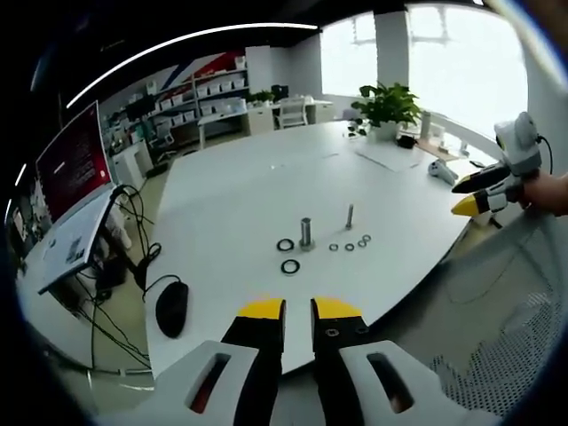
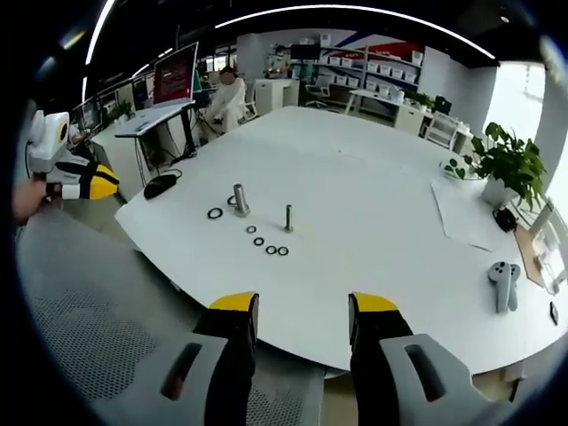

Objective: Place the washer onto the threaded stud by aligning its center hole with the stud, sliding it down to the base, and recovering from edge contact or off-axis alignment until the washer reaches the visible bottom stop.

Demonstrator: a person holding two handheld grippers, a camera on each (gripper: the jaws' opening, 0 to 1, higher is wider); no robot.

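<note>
Your left gripper (image 1: 297, 308) hangs nearly closed and empty, your right gripper (image 2: 302, 306) spread wide and empty, both off the desk (image 2: 373, 195) edge. The thin threaded stud (image 2: 288, 217) stands mid-desk, small washers (image 2: 264, 243) strewn at its 7 o'clock, the stout post (image 2: 240, 199) at 10 with large rings (image 2: 215, 213). They're tiny: you could pinch two, or knock the stud. Plenty of bare desk toward 2 o'clock.

Washers (image 2: 258, 240) on table (image 2: 373, 186) beside two studs (image 2: 288, 217).
</note>
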